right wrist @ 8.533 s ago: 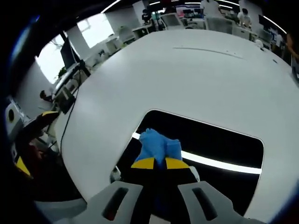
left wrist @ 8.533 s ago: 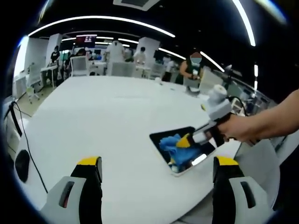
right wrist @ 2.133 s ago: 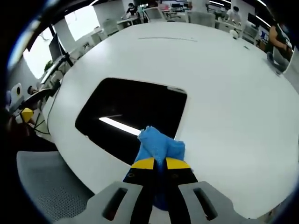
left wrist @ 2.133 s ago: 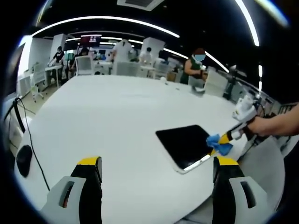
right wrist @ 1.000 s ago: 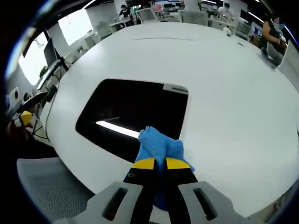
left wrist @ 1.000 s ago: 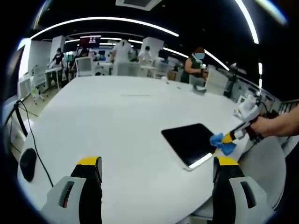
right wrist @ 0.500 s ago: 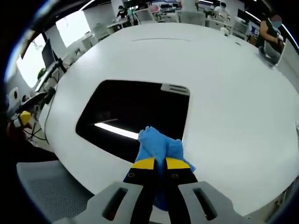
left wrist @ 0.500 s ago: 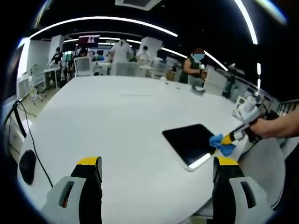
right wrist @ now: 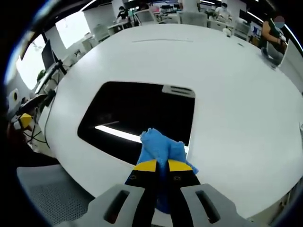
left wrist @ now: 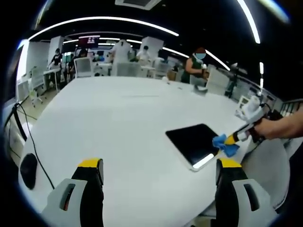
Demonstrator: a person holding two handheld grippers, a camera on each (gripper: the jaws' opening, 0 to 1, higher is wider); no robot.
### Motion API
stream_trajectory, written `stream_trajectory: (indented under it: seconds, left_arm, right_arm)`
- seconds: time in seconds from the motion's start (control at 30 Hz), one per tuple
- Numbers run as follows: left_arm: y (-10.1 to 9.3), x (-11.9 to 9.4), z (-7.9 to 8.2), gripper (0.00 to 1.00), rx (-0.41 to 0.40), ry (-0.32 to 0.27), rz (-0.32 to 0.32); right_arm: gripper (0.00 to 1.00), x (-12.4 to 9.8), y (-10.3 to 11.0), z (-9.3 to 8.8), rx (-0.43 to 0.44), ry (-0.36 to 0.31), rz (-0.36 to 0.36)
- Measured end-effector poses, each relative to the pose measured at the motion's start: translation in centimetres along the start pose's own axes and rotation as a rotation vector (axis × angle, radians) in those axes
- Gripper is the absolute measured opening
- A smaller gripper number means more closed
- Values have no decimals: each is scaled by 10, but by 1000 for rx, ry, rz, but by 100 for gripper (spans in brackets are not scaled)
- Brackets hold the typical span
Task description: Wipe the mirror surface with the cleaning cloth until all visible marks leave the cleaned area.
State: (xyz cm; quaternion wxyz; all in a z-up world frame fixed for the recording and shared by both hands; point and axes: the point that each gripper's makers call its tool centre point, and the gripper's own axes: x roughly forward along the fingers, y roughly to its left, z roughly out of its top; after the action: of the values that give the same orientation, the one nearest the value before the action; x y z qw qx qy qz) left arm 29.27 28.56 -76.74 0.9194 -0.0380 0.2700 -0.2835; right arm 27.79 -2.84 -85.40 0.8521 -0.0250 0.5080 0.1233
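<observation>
A dark rectangular mirror (right wrist: 142, 116) lies flat on the round white table (right wrist: 227, 85), reflecting a strip of ceiling light. My right gripper (right wrist: 160, 165) is shut on a crumpled blue cloth (right wrist: 161, 146), which rests at the mirror's near edge. In the left gripper view the mirror (left wrist: 191, 141) sits at the table's right side, with the blue cloth (left wrist: 222, 144) and the right gripper (left wrist: 232, 140) at its right edge, held by a hand. My left gripper (left wrist: 158, 165) hangs open over the table's near part, holding nothing.
A grey mesh chair (right wrist: 52, 203) stands below the table's rim. Black cables (left wrist: 23, 137) trail off the table's left edge. Desks, chairs and several people (left wrist: 196, 66) fill the room behind the table.
Over the last seconds my right gripper slid the cloth from the mirror's middle to its edge. In the last second the views only drifted slightly.
</observation>
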Motion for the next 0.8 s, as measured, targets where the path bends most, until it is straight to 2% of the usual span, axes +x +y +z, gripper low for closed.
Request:
stream_trajectory:
  seconds: [0.8]
  left_arm:
    - [7, -5, -1, 99, -10, -1, 8]
  right_arm:
    - [1, 6, 33, 7, 4, -21, 24]
